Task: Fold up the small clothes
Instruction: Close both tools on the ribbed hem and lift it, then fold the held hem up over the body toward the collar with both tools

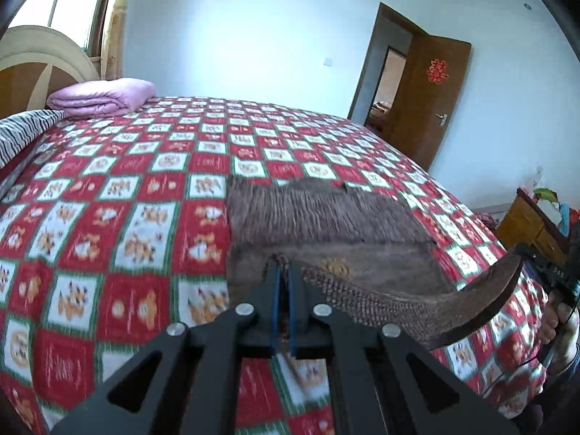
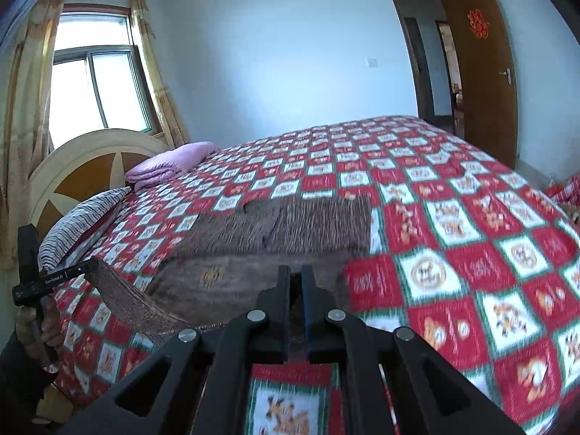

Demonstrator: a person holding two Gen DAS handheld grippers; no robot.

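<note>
A small brown knitted garment [image 1: 326,217] lies on the red, white and green checkered bedspread [image 1: 108,217]; its far half rests flat and its near edge is lifted. My left gripper [image 1: 284,266] is shut on the garment's near left corner. My right gripper [image 2: 296,272] is shut on the near right corner of the garment [image 2: 275,228]. The lifted hem stretches between the two grippers as a ribbed band [image 1: 417,311]. The right gripper shows at the right edge of the left wrist view [image 1: 522,253], and the left gripper at the left edge of the right wrist view [image 2: 92,264].
A folded lilac quilt [image 1: 101,98] and a striped pillow [image 1: 21,130] lie by the headboard [image 2: 90,159]. A wooden cabinet [image 1: 529,224] stands beside the bed. An open wooden door [image 1: 427,101] is at the far wall.
</note>
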